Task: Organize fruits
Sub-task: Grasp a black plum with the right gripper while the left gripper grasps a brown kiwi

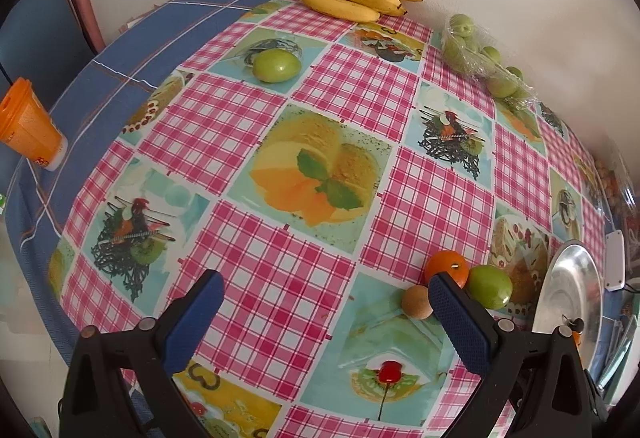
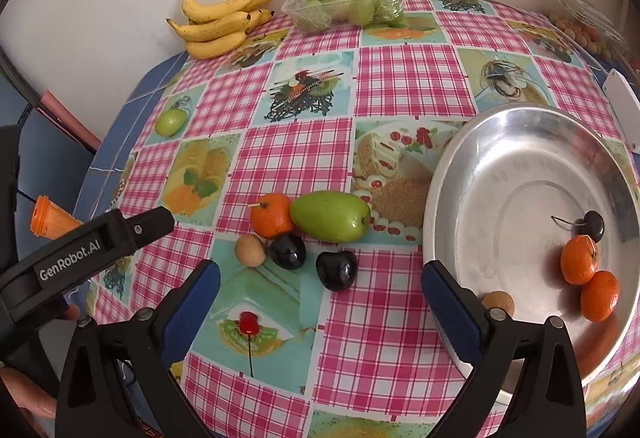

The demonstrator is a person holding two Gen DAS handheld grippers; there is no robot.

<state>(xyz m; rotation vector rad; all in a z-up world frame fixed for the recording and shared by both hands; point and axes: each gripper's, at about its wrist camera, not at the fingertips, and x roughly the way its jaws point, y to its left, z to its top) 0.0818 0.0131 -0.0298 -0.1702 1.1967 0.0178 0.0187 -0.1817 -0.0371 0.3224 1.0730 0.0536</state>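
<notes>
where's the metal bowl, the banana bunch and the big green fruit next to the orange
metal bowl [image 2: 532, 141], right wrist view, on its bare inner wall
banana bunch [image 2: 218, 23], right wrist view, on a middle banana
big green fruit [image 2: 330, 215], right wrist view, on its middle

I am finding two tangerines [image 2: 588, 276] and a cherry [image 2: 593, 225] lying in the pan [image 2: 520, 157] at my right. Left of it, a mango [image 2: 330, 215] is touching another tangerine [image 2: 272, 214], with bananas [image 2: 224, 22] lying behind against the wall.

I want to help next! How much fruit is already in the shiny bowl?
Done: two oranges and a dark cherry sit in the metal bowl. In hand: nothing, both grippers' jaws are open. Left: an orange, green mango, two dark plums and a small brown fruit.
</notes>
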